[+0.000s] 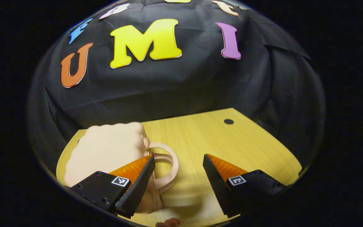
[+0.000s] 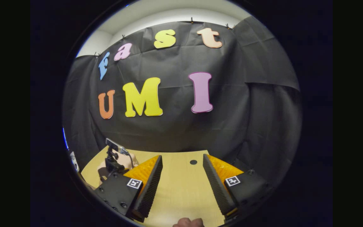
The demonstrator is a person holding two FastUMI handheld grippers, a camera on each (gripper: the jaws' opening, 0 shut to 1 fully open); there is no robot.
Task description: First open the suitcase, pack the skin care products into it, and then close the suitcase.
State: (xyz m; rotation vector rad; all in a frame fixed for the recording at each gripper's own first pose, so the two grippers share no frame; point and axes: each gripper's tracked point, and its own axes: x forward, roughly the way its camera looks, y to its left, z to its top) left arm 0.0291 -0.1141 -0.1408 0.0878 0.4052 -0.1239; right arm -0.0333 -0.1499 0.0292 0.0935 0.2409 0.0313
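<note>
- Left gripper (image 1: 179, 176) spread wide, nothing between the fingers, low over the yellow wooden table (image 1: 200, 138).
- Pale pink suitcase (image 1: 106, 151) closed, lying just beyond and beside the left finger; looped handle (image 1: 165, 167) reaching into the gap near that finger, contact unclear.
- Bare tabletop ahead and toward the right finger, up to the far edge with a small dark hole (image 1: 228, 121).
- Right gripper (image 2: 182, 179) likewise gaping, empty, over bare wood.
- Other gripper (image 2: 113, 157) off past its left finger, near the table's left edge.
</note>
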